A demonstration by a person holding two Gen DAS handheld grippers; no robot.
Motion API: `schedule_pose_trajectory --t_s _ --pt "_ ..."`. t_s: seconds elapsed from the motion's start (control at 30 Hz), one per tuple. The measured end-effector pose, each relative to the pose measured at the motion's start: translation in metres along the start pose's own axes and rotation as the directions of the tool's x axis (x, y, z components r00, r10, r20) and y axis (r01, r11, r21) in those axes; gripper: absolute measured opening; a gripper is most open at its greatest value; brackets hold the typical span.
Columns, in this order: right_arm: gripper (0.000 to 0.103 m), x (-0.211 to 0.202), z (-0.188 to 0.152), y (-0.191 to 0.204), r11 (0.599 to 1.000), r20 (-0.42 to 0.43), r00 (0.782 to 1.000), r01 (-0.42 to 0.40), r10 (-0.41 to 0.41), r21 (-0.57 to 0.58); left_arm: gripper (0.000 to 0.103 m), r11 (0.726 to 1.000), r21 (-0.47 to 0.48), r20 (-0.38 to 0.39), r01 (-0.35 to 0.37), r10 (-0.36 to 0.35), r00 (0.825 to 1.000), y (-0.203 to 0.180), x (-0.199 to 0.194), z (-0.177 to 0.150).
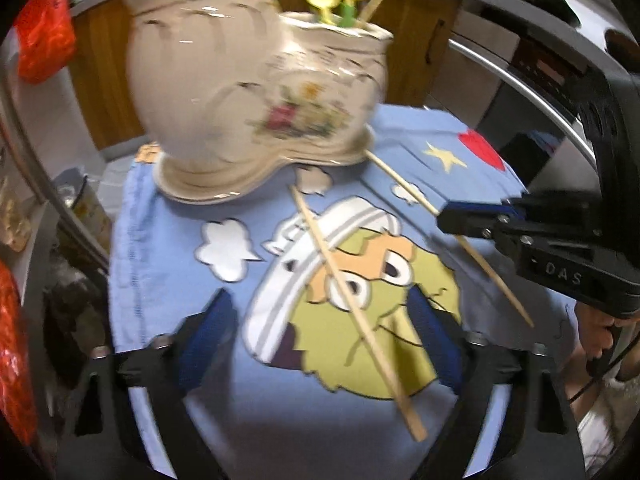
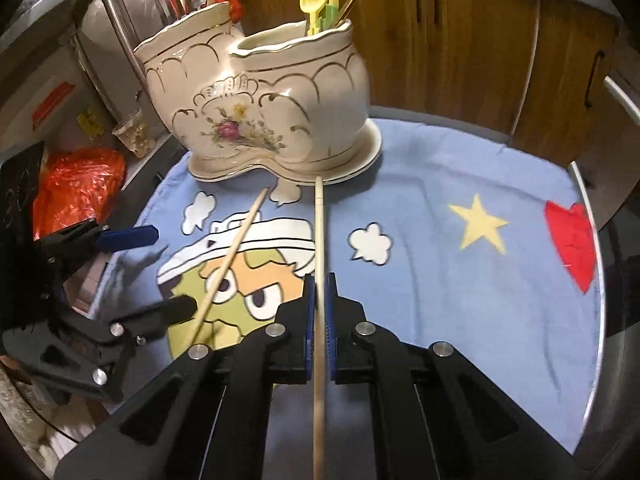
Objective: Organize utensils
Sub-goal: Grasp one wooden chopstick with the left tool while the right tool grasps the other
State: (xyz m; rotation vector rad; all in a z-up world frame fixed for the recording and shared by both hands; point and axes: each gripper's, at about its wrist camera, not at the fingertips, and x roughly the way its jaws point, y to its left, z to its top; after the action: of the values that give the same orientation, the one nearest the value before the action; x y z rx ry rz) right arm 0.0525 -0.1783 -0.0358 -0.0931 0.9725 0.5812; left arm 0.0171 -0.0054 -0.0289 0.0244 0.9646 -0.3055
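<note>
Blue cloth (image 2: 440,184) bare rightward, right gripper (image 2: 319,308) clamps chopstick (image 2: 319,232), left gripper (image 1: 320,344) released astride second chopstick (image 1: 352,300).

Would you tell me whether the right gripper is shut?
Shut: the right gripper clamps one chopstick between its blue pads.

2 chopsticks (image 2: 228,264) lie on the cloth (image 2: 440,300) before the holder (image 2: 272,112).

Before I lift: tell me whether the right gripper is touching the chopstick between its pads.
Touching. The right wrist view shows the right gripper with its blue pads pressed against both sides of the chopstick, with no gap.
</note>
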Motion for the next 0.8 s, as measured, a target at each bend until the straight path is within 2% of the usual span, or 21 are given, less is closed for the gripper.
schedule_pose_trajectory --t_s 0.07,0.13,0.23,0.27,0.3,0.43,0.63,0.7,0.77,0.8 --pt "0.005 -0.001 -0.003 -0.003 1.000 -0.013 1.000 0.014 -0.014 -0.018 0.057 1.000 0.026 -0.026 -0.009 0.010 1.000 -0.008 0.007 -0.001" --pt "0.005 0.000 -0.006 -0.005 0.999 -0.029 0.999 0.025 -0.026 -0.033 0.051 0.997 0.064 -0.032 -0.034 0.037 0.999 -0.017 0.012 -0.001" --pt "0.005 0.004 -0.009 -0.005 0.998 -0.050 0.998 0.036 -0.039 -0.056 0.027 0.995 0.081 -0.034 -0.065 0.068 0.997 -0.019 0.013 0.001" --pt "0.005 0.005 -0.010 -0.006 0.997 -0.059 0.997 0.039 -0.043 -0.065 0.016 0.995 0.082 -0.037 -0.064 0.067 0.997 -0.018 0.013 0.002" --pt "0.005 0.007 -0.011 -0.005 0.996 -0.070 0.996 0.042 -0.047 -0.078 0.010 0.995 0.081 -0.040 -0.063 0.067 0.997 -0.016 0.013 0.002" --pt "0.005 0.013 -0.013 -0.001 0.993 -0.090 0.994 0.055 -0.065 -0.103 0.009 0.995 0.090 -0.054 -0.044 0.049 0.997 -0.010 0.010 0.002" --pt "0.014 0.019 -0.010 0.012 0.982 -0.062 0.991 0.108 -0.118 -0.152 0.009 0.991 0.122 -0.053 -0.055 0.062 0.997 -0.014 0.009 -0.001" --pt "0.014 0.021 -0.009 0.014 0.979 -0.045 0.991 0.120 -0.129 -0.166 0.009 0.991 0.124 -0.051 -0.053 0.060 0.997 -0.015 0.010 -0.001" --pt "0.005 0.022 -0.008 0.013 0.985 -0.052 0.994 0.092 -0.101 -0.143 0.008 0.991 0.122 -0.049 -0.047 0.054 0.997 -0.015 0.010 -0.001" --pt "0.005 0.022 -0.007 0.011 0.988 -0.054 0.994 0.087 -0.094 -0.130 0.008 0.992 0.118 -0.049 -0.043 0.049 0.998 -0.014 0.009 -0.001"
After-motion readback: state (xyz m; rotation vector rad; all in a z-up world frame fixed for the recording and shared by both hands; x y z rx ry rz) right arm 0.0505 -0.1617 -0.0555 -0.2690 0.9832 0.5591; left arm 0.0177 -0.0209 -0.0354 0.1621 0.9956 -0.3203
